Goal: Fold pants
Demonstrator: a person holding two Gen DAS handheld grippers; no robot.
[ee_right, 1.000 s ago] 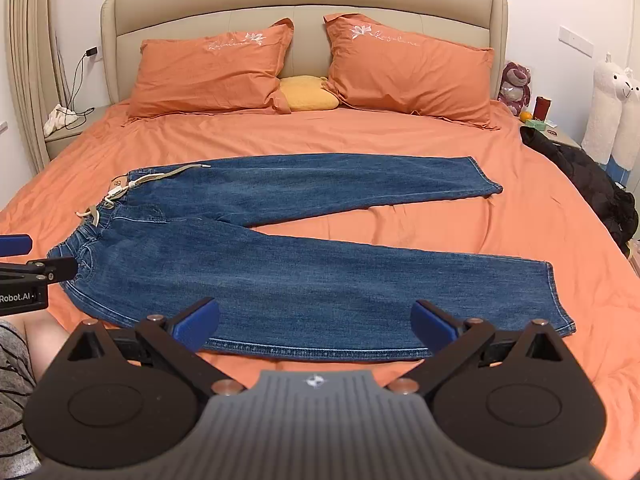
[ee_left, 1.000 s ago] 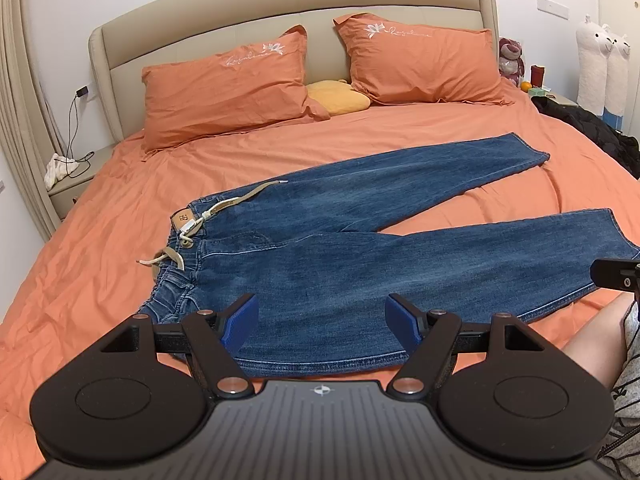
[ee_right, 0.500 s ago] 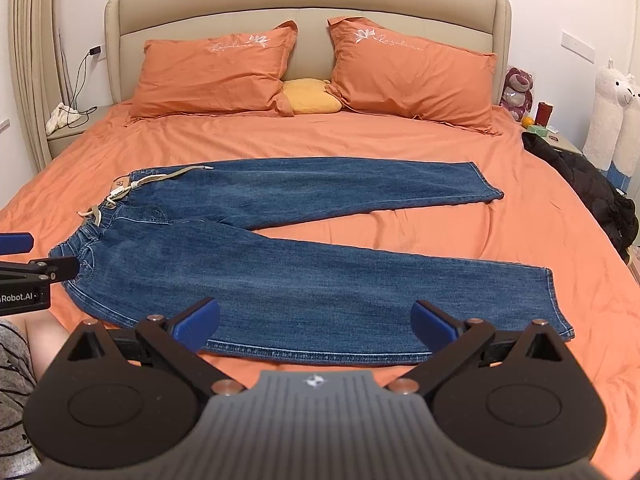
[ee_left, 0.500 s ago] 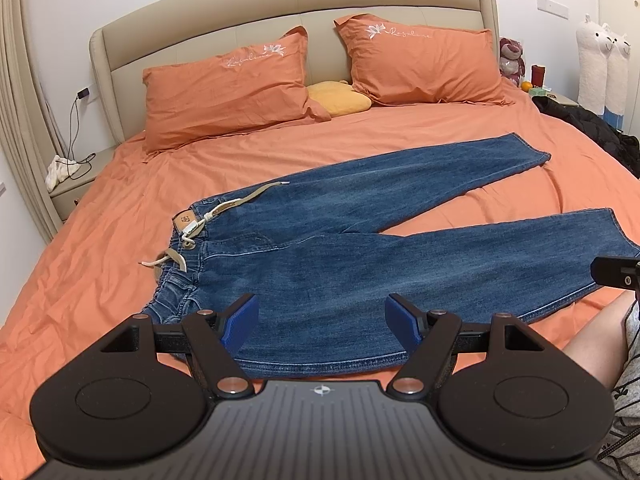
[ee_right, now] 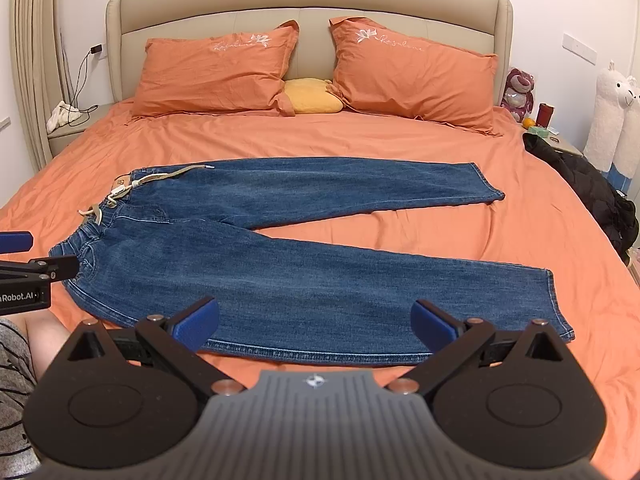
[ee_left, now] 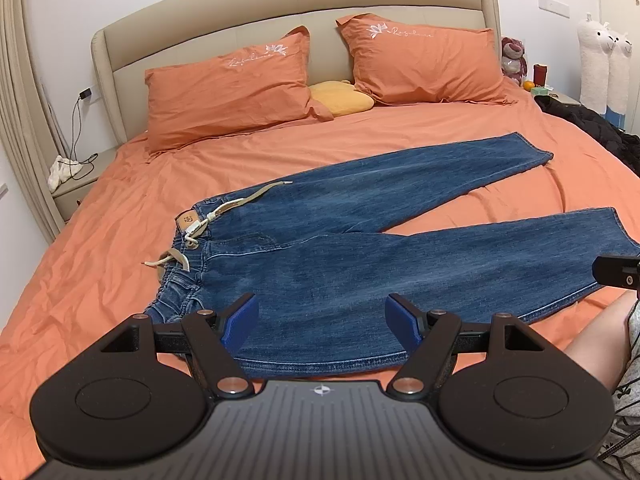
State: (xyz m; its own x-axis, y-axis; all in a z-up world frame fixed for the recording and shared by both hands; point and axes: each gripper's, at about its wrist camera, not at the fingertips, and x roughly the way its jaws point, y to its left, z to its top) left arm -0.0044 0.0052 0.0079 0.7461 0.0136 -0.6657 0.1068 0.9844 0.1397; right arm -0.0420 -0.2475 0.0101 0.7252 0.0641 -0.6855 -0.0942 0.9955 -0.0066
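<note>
Blue jeans lie flat on the orange bed, waistband with a beige drawstring at the left, both legs spread out to the right in a V. They also show in the right wrist view. My left gripper is open and empty, held above the near edge of the jeans close to the waist. My right gripper is open wide and empty, above the near leg's lower edge. The left gripper's fingers show at the left edge of the right wrist view.
Two orange pillows and a yellow cushion lie at the headboard. A black garment lies on the bed's right edge. A nightstand with cables stands at the left. The person's knees are at the bed's near edge.
Both views have shifted only slightly. The jeans have not moved and both grippers remain open.
</note>
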